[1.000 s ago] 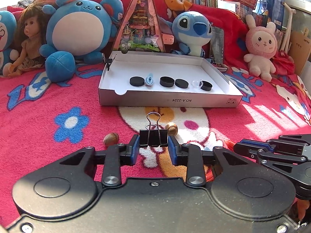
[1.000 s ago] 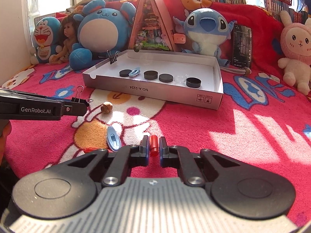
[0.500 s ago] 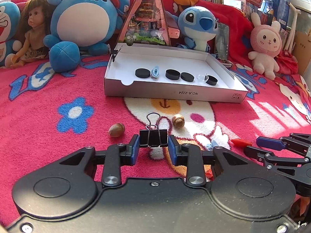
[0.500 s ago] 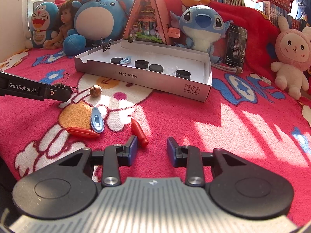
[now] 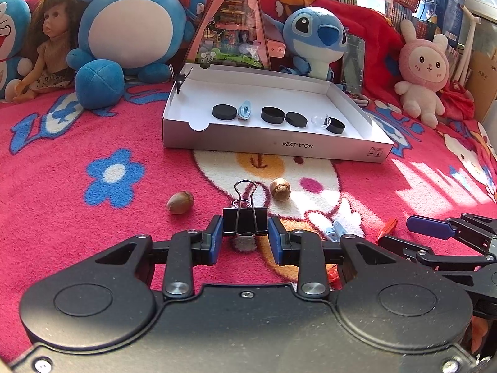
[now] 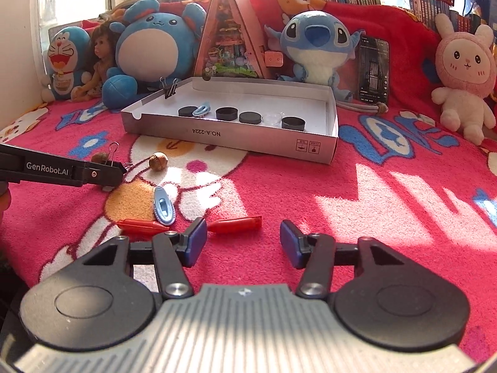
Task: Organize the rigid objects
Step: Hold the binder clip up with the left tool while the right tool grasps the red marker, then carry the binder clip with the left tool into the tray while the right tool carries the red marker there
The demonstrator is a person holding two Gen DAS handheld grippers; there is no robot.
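My left gripper [image 5: 245, 237] is shut on a black binder clip [image 5: 245, 221], held just above the red blanket, wire handles pointing forward. My right gripper [image 6: 243, 242] has its jaws opening with nothing pressed between them; a red plastic piece [image 6: 236, 224] lies on the blanket just past its left finger. A second red piece [image 6: 139, 226] and a blue oval clip [image 6: 164, 206] lie to the left. Two acorns [image 5: 180, 202] [image 5: 280, 189] rest ahead of the left gripper. The white box lid [image 5: 273, 147] holds several black discs, a blue clip and a clear cap.
Plush toys, a doll and a triangular model house [image 5: 234, 21] line the back behind the box. A binder clip [image 6: 170, 88] grips the box's far left corner. A phone [image 6: 373, 70] leans at the back right. Sunlit blanket lies right of the right gripper.
My right gripper opened and let go of the red piece, which now lies flat on the blanket. The left gripper kept hold of the binder clip in place.
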